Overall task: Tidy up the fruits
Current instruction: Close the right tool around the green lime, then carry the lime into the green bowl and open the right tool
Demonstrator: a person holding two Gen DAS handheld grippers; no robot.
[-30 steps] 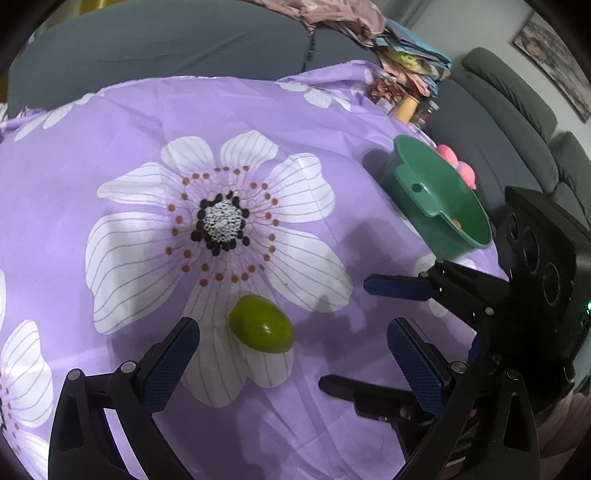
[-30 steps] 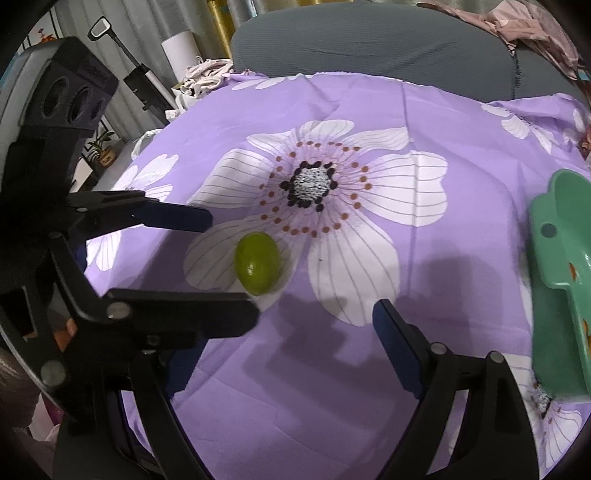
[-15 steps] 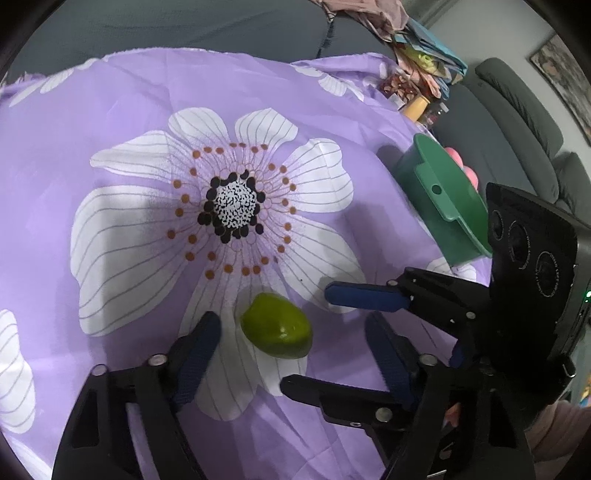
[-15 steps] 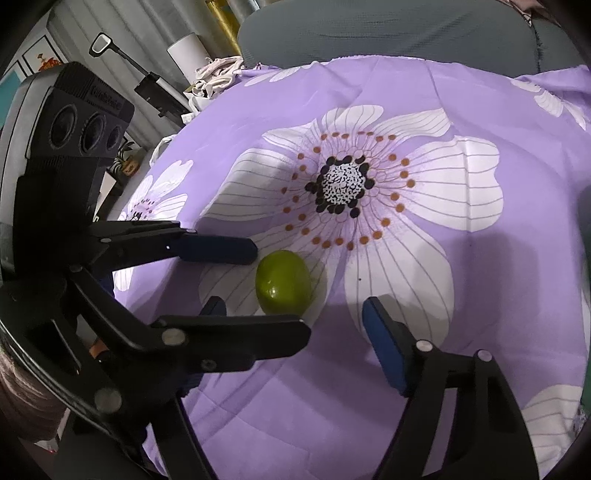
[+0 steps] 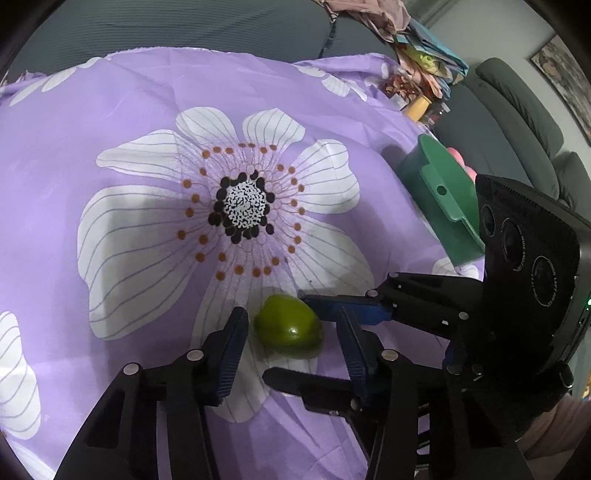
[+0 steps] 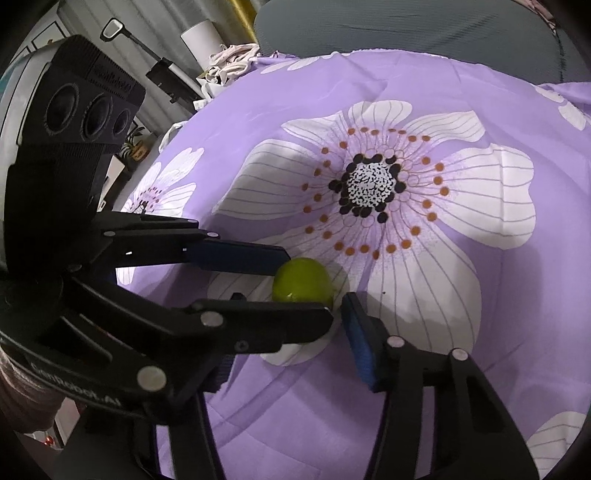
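Note:
A green oval fruit (image 5: 288, 326) (image 6: 301, 280) lies on a white petal of the purple flowered cloth (image 5: 110, 110). My left gripper (image 5: 291, 319) straddles it; its jaws are closing, and a thin gap shows between each pad and the fruit. My right gripper (image 6: 291, 328) comes in from the other side, also closing around the same fruit, without a visible squeeze. In the left wrist view the right gripper (image 5: 286, 336) crosses in front of my left fingers. In the right wrist view the left gripper (image 6: 306, 284) hides the right gripper's left finger.
A green plastic bin (image 5: 443, 206) stands at the cloth's right edge, with pink fruit (image 5: 460, 158) behind its rim. A grey sofa (image 5: 184, 26) runs along the back, and clutter (image 5: 417, 81) is piled at the far right corner.
Both grippers have narrowed their jaws around the green fruit. The right gripper has come closer and a little lower, so the two pairs of fingers now cross over the fruit.

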